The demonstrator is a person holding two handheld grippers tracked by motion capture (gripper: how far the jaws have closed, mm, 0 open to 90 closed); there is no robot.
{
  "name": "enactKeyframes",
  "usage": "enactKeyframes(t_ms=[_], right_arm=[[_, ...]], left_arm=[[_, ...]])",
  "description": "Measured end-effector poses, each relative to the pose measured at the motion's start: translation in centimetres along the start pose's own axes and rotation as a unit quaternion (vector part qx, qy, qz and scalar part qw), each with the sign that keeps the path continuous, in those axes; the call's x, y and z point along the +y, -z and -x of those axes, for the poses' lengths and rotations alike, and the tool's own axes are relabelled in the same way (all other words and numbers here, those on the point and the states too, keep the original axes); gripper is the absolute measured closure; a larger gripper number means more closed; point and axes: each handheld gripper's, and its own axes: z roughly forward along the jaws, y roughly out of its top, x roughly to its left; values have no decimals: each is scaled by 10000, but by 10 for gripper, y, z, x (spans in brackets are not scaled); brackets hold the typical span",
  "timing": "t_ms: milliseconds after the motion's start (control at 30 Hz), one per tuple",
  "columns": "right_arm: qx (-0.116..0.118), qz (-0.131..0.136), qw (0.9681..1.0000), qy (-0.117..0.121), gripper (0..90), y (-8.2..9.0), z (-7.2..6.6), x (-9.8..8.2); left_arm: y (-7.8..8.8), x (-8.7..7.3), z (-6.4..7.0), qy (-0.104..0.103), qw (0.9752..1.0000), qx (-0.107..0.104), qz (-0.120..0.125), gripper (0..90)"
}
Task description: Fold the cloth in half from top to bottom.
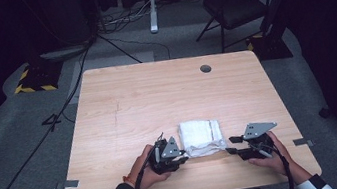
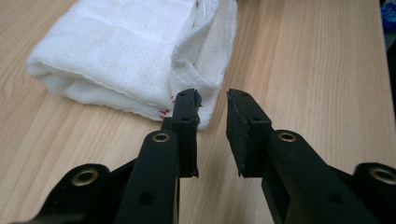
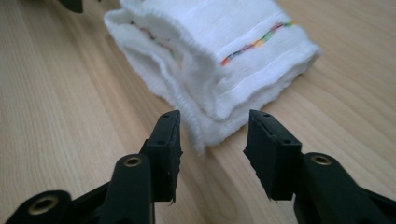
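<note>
Wooden counter: one folded white cloth, lower centre. My left hand-held gripper at its left corner, right hand-held gripper at its right; both released, empty.

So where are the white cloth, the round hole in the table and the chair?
Cloth (image 1: 201,136), high view, middle of its folded top.
Hole (image 1: 205,68), high view, centre of the dark round opening.
Chair (image 1: 236,9), high view, on its dark seat.
</note>
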Motion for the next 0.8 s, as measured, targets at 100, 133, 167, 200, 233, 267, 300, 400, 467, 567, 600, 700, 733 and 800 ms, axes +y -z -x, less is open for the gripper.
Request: enactKeyframes(t_ms=[100, 133, 167, 200, 233, 267, 300, 400, 467, 567, 600, 700, 733, 800], right_arm=[[-170, 136, 9997, -99, 491, 3, 4, 5], [-197, 164, 9996, -125, 485, 3, 5, 7], [-237, 176, 9995, -113, 478, 2, 7, 9], [-294, 189, 9993, -102, 466, 2, 8, 11], [-380, 221, 9990, -109, 457, 1, 10, 14], [-401, 243, 9988, -130, 450, 1, 11, 16], [-432, 276, 9986, -117, 443, 1, 13, 19], [-565, 394, 9975, -158, 421, 0, 19, 28], [-578, 373, 9975, -144, 417, -4, 22, 33], [-488, 267, 9984, -52, 416, -16, 24, 40], [-454, 203, 9988, -26, 414, -20, 24, 42], [-310, -21, 9995, 77, 400, -31, 21, 43], [-260, -118, 9995, 127, 397, -33, 18, 42], [-160, -270, 9993, 213, 396, -35, 15, 38]], left_arm=[[5, 1, -5, 137, 9997, 136, 128, 659], [5, 3, -8, 208, 9995, 173, 158, 642], [4, 4, -10, 269, 9993, 207, 171, 611], [2, 7, -13, 302, 9991, 277, 136, 574], [0, 8, -14, 310, 9989, 318, 134, 536], [-3, 11, -17, 306, 9987, 382, 107, 518], [-4, 13, -18, 329, 9985, 427, 88, 494], [-12, 20, -27, 455, 9977, 492, 142, 419], [-16, 24, -31, 515, 9975, 471, 121, 386], [-24, 27, -35, 578, 9975, 401, 37, 347], [-27, 27, -35, 605, 9976, 348, 21, 337], [-34, 25, -32, 513, 9983, 208, -177, 302], [-35, 25, -31, 457, 9985, 209, -235, 292], [-37, 23, -27, 386, 9984, 227, -344, 281]])
